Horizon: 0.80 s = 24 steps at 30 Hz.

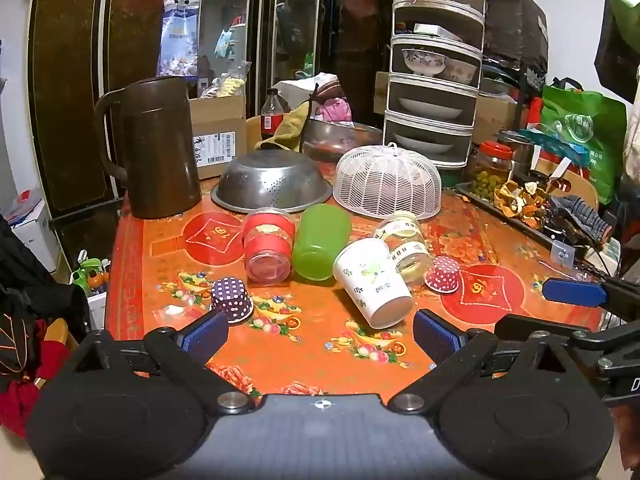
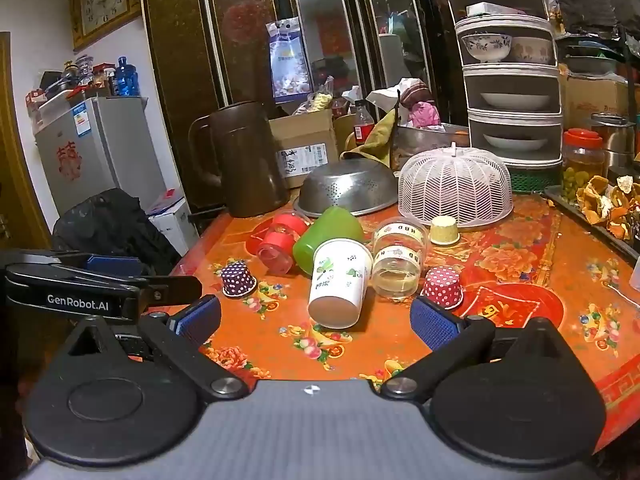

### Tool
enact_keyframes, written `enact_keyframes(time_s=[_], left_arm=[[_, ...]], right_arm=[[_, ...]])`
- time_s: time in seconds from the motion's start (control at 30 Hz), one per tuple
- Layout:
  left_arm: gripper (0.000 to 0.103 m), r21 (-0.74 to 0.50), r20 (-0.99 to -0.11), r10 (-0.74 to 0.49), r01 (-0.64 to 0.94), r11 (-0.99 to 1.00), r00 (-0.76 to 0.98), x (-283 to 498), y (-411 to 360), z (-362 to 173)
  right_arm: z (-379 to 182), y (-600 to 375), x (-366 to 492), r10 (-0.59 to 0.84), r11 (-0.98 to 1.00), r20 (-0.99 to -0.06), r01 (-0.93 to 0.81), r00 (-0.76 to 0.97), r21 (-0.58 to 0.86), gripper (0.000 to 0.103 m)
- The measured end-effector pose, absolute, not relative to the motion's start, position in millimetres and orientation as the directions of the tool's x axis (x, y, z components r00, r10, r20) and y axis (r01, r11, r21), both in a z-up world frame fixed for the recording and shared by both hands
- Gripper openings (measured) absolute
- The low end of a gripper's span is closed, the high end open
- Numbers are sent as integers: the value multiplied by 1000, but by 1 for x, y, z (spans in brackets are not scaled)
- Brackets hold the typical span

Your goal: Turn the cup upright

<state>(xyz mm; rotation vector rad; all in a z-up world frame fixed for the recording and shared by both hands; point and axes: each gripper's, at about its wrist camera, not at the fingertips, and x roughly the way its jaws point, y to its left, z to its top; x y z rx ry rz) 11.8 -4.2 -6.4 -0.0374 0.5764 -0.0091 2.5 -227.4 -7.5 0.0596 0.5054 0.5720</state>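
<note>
Left wrist view: the left gripper [image 1: 320, 334] hangs wide open and empty above the orange desk [image 1: 304, 352], where a white paper cup [image 1: 372, 282] lies on its side beside a toppled green cup [image 1: 320, 242].

Right wrist view: the right gripper [image 2: 316, 322], equally spread and empty, faces the white paper cup [image 2: 338, 282], its base toward the camera.

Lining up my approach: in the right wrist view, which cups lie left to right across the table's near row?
purple dotted cup → red-banded glass cup → green cup → white paper cup → clear labelled cup → red dotted cup.
</note>
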Motion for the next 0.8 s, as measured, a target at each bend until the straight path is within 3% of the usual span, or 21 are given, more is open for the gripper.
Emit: enact_keyframes(time_s=[0.8], left_arm=[[100,-49,-553,-25,-3,999,833,10,-5,-7]], right_arm=[[-10,-230,3,543,836,-443,-510,713,204,102]])
